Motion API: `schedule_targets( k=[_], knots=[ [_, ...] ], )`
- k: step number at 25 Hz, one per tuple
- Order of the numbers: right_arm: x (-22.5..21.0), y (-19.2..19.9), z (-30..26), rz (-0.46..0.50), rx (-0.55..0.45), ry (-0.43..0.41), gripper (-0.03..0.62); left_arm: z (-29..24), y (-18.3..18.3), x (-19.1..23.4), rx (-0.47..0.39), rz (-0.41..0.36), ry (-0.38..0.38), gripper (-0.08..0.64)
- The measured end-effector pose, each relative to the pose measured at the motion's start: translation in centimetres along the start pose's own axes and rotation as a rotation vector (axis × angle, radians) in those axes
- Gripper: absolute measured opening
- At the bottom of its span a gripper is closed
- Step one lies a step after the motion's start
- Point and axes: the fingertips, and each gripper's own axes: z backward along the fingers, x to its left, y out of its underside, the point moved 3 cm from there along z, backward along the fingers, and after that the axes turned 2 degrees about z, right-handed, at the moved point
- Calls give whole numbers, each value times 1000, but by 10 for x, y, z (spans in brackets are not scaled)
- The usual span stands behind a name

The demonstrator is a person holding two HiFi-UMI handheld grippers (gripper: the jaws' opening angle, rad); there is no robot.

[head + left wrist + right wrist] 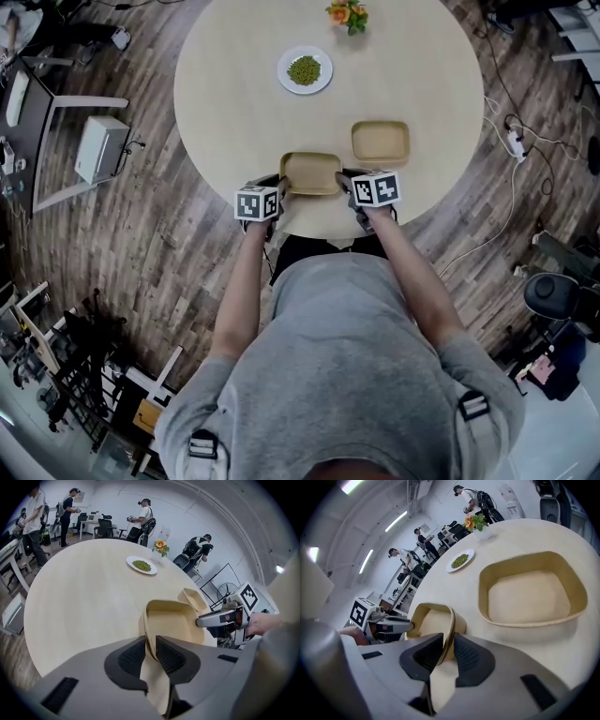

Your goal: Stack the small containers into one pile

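Two beige, rounded-rectangular containers sit on the round table (pixel 225 84). The near container (pixel 310 173) lies at the table's front edge, and the second container (pixel 380 141) stands just beyond it to the right. My left gripper (pixel 280 185) is shut on the near container's left wall, and my right gripper (pixel 344 180) is shut on its right wall. In the left gripper view the left gripper (pixel 151 644) pinches the thin wall of the near container (pixel 173 620). The right gripper view shows the right gripper (pixel 449 639) clamping the opposite wall of the near container (pixel 429 620), with the second container (pixel 529 595) empty beside it.
A white plate of green peas (pixel 305 70) sits mid-table, with a small pot of orange flowers (pixel 348 13) at the far edge. Chairs, boxes and cables surround the table on the wood floor. Several people stand at the back of the room.
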Motion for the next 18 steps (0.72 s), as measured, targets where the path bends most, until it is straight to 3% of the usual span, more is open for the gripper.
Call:
schedule_targets(
  k=[6,11,18],
  knots=[
    [2,-6,9,-80,-55,4,51,12,-4,-6,4,-14,46,80],
    [5,-8,25,-68,-75,33,40,23,-3,-18,25,-48,98,72],
    [9,-11,44,-59,-99,18,40,27,-16,-31,0,-58,93,66]
  ],
)
